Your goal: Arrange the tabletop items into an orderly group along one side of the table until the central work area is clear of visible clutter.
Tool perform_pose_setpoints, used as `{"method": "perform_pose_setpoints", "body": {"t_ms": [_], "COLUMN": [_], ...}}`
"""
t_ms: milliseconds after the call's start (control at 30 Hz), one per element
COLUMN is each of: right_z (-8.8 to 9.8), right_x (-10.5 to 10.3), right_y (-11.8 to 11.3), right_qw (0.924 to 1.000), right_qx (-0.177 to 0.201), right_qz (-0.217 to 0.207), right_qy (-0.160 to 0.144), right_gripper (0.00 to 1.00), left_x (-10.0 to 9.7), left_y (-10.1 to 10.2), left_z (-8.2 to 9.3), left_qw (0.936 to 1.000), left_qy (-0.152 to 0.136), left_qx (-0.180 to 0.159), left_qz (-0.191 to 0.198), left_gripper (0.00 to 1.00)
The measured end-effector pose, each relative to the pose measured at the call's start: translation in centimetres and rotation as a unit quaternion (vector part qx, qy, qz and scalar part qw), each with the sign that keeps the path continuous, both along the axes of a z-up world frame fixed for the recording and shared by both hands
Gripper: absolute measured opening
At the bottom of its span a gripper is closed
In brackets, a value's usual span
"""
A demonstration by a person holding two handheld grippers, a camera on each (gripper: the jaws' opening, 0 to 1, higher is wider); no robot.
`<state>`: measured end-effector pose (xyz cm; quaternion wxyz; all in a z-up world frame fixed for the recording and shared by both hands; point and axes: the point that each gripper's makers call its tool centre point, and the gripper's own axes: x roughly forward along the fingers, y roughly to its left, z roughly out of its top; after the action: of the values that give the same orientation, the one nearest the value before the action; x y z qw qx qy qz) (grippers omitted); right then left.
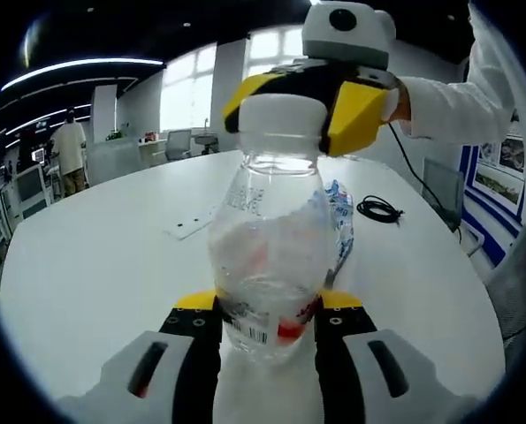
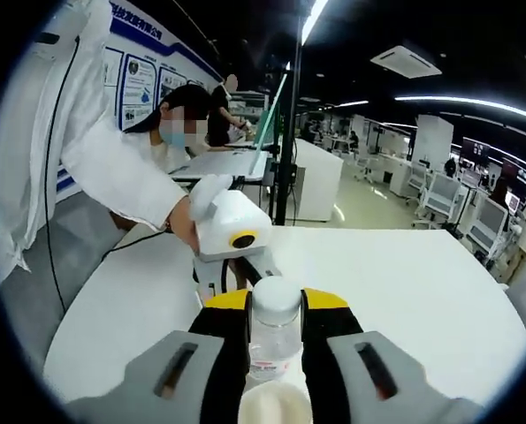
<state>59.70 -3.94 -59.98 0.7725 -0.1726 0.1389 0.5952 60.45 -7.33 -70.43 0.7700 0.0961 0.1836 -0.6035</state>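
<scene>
White table (image 1: 95, 256) | left claw (image 1: 267, 309) grips bottle (image 1: 271, 265) base | right claw (image 2: 276, 305) clamps cap (image 2: 276, 296) | cable (image 1: 379, 209) beyond

A round white table (image 1: 95, 265) carries the things. On it lie a coiled black cable (image 1: 379, 209) near the far edge, a flat white strip (image 1: 190, 227), perhaps a power strip, and a clear plastic bottle (image 1: 276, 256) standing upright.

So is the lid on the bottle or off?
On. The white cap sits on top of the clear bottle, with the right tool closed around it. The left tool grips the bottle's lower body.
</scene>
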Motion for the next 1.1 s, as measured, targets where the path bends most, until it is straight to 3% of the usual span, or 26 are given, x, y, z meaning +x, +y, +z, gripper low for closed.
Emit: {"method": "perform_pose_setpoints", "body": {"t_ms": [467, 1100], "right_z": [0.11, 0.17], "right_x": [-0.3, -0.52], "right_y": [-0.29, -0.3], "right_qw": [0.9997, 0.9987], "right_qx": [0.02, 0.036], "right_qz": [-0.003, -0.018], "right_qy": [0.01, 0.031], "right_gripper": [0.19, 0.3], "left_x": [-0.15, -0.03], "left_y": [-0.23, -0.16], "left_z": [0.13, 0.26], "left_qw": [1.0, 0.9999], "left_qy": [-0.004, 0.008], "left_qx": [-0.007, -0.01], "left_qz": [-0.004, 0.01], "left_gripper": [0.42, 0.6]}}
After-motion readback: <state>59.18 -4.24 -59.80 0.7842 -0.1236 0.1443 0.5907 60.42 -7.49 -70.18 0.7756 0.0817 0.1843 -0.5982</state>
